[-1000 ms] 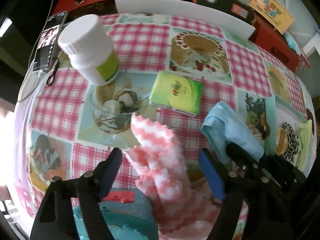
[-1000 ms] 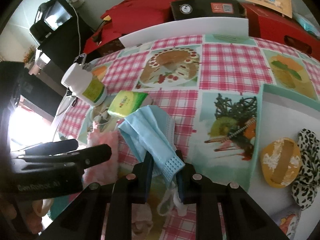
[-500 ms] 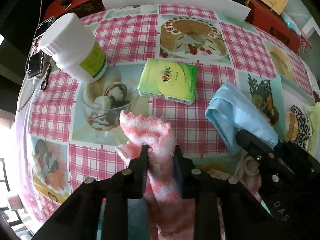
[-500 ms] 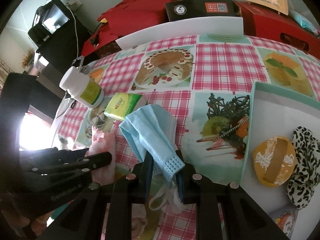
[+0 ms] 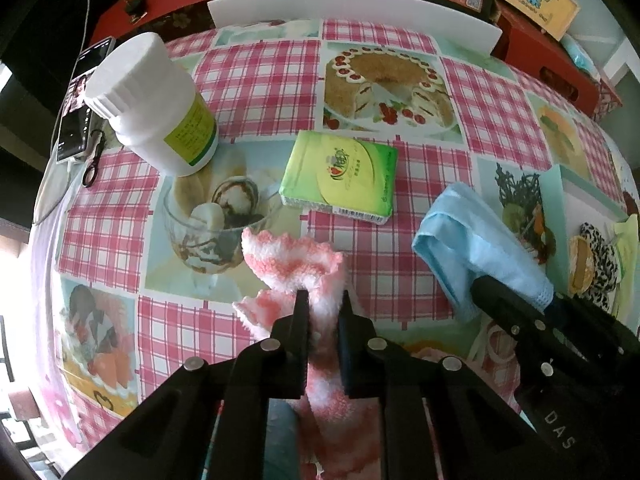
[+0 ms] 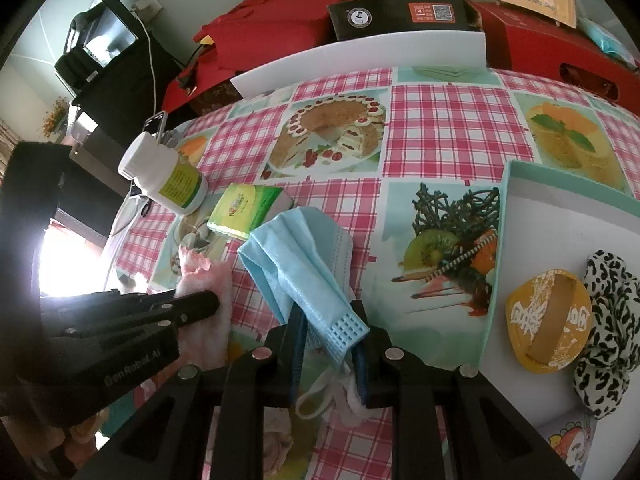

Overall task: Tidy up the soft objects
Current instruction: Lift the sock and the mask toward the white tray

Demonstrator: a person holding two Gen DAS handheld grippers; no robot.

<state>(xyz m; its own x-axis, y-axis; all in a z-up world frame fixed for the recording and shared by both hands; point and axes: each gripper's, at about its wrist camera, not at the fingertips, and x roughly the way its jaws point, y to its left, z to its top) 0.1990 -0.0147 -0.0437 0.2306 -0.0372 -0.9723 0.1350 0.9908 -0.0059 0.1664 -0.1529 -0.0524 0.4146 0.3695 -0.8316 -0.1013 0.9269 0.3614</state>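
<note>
My left gripper [image 5: 323, 300] is shut on a fluffy pink-and-white sock [image 5: 296, 260] and holds it off the checked tablecloth; the sock also shows in the right wrist view [image 6: 206, 280]. My right gripper [image 6: 330, 312] is shut on a folded blue face mask [image 6: 296, 264], which shows in the left wrist view [image 5: 476, 240] too. A mint-edged white tray [image 6: 560, 216] at the right holds a leopard-print scrunchie [image 6: 604, 328] and a yellow pad [image 6: 548, 324].
A white bottle [image 5: 152, 100] with a green label stands at the left. A green tissue pack [image 5: 340, 176] lies mid-table. A white board [image 5: 352, 12] and red and black boxes [image 6: 400, 12] line the far edge. A phone [image 5: 80, 108] lies at the left edge.
My left gripper closed on the pink sock and has lifted it. My right gripper keeps hold of the blue mask and has moved little.
</note>
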